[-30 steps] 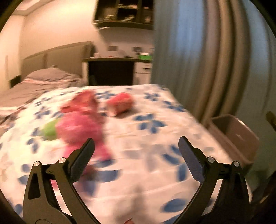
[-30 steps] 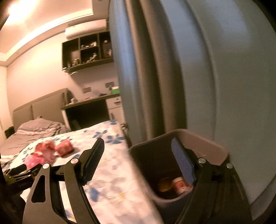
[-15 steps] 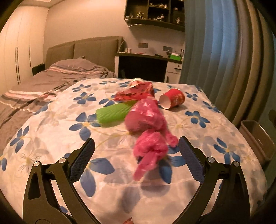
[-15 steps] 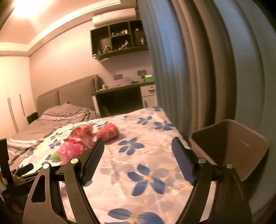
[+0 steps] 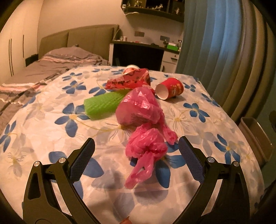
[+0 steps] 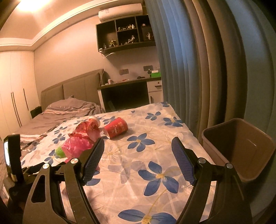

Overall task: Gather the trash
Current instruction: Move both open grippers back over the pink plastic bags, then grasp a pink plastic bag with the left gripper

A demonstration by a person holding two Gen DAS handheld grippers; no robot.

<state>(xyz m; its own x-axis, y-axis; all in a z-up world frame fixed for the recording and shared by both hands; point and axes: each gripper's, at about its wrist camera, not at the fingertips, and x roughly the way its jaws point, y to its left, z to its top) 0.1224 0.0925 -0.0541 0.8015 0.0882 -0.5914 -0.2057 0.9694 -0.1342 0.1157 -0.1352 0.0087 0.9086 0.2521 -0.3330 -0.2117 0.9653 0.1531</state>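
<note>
The left gripper (image 5: 136, 149), spread wide, frames a pink plastic bag (image 5: 146, 146) trailing toward it; ahead-right, a red cup (image 5: 169, 88) lies sideways, mouth facing left. The right gripper (image 6: 138, 153) gapes, bin (image 6: 241, 148) at right.

Bedspread (image 5: 51, 110): white with blue flowers, covers the near end of the bed.
Blanket (image 5: 57, 60): grey, striped, rumpled toward the headboard (image 6: 81, 87).
Desk (image 6: 127, 86): dark, against the far wall beside the headboard; a green box (image 6: 155, 74) sits on its right end.
Shelf (image 6: 126, 36): dark wall unit holding small figures.
Air conditioner (image 6: 120, 10): white, above the shelf.
Curtain (image 6: 207, 60): long folds, right of the bed.
Wardrobe (image 6: 15, 96): pale doors, far left.
</note>
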